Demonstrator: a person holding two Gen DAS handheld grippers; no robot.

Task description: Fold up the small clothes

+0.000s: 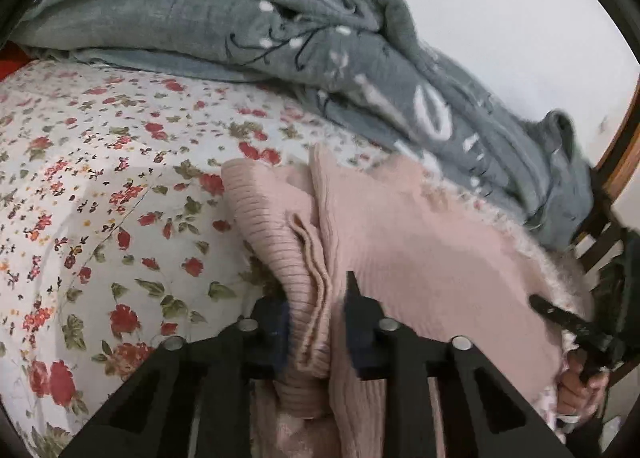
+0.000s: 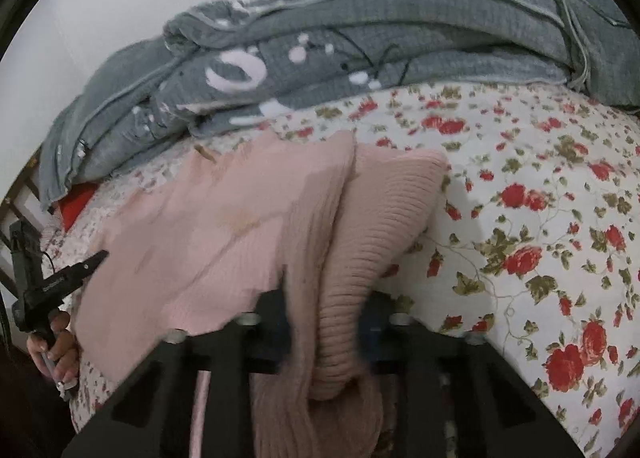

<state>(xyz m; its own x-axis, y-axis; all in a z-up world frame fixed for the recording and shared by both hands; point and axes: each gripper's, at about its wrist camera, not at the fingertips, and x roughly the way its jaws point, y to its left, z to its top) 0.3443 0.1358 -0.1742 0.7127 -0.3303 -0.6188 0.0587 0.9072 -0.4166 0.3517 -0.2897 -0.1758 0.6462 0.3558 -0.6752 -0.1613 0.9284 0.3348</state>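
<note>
A pink ribbed knit garment (image 1: 420, 225) lies on a bed covered by a white sheet printed with red roses (image 1: 100, 185); behind it, along the wall side of the bed, a grey quilted blanket with white markings (image 1: 240, 17) is heaped in folds.

In the left wrist view the left gripper (image 1: 316, 322) has its jaws drawn narrow on a bunched, ribbed edge of the garment; the fabric fills the gap between the black fingers and hangs below them, so the pads press on cloth. At the right edge of that view the right gripper (image 1: 560, 318) reaches onto the far side of the garment, with the person's hand (image 1: 580, 386) around its handle; a wooden bed frame (image 1: 616, 153) shows behind it.

In the right wrist view the right gripper (image 2: 324, 322) is likewise closed narrow on a gathered fold of the same pink garment (image 2: 224, 225); a thick ribbed roll passes between its fingers and droops toward the camera. The left gripper (image 2: 76, 270) appears at the left edge, its tip resting on the garment's edge, held by a hand (image 2: 56, 350).

The rest of the garment spreads flat between the two grippers on the flowered sheet (image 2: 540, 217), just in front of the grey blanket (image 2: 360, 37); both views are somewhat blurred.
</note>
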